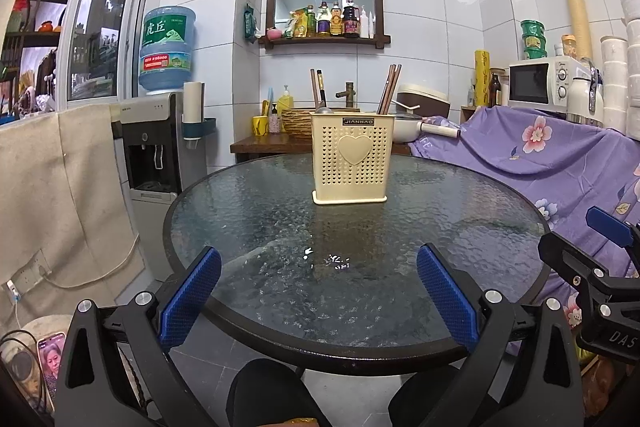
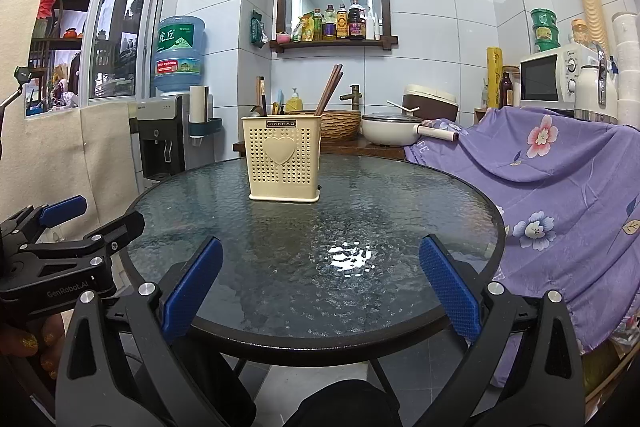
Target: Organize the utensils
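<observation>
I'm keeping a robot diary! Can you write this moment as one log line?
left gripper: open, empty | right gripper: open, empty | utensil holder: upright on glass table, chopsticks inside

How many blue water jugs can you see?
1. The blue water jug sits upside down on the water dispenser, left of the glass table, beside the window. Others may be hidden out of view.

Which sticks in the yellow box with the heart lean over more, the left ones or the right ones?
The brown wooden chopsticks on the right lean over more. In the cream plastic utensil holder, the dark sticks on the left stand nearly straight up.
</observation>
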The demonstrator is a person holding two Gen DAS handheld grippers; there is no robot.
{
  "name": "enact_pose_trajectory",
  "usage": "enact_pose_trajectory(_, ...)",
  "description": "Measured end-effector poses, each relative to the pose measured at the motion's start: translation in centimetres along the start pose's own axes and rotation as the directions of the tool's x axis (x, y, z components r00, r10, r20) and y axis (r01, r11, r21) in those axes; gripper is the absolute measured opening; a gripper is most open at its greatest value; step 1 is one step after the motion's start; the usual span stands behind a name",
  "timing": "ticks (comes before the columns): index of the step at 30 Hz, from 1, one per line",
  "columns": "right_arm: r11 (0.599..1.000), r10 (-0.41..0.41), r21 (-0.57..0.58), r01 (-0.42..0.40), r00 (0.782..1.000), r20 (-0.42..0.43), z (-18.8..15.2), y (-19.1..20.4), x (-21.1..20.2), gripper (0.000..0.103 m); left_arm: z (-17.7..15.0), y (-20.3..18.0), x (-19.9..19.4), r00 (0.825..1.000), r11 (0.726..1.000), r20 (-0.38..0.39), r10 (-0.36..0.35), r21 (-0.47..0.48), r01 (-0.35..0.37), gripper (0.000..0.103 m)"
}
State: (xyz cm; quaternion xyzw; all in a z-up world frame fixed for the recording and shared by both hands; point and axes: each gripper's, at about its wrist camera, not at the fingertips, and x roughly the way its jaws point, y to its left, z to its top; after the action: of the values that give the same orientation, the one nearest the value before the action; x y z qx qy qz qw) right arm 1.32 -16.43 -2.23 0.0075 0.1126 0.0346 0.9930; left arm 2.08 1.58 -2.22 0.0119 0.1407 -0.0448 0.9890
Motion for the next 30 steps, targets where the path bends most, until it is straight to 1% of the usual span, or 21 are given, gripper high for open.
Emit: enact_pose_trajectory(30, 1.0, 0.009, -0.003, -0.009, 1.0, -0.009, -0.02, -0.34, 0.11, 0.097, -0.24, 0.03, 0.0, 1.0, 1.0, -0.002, 0.004, 0.0, -0.004, 0.096)
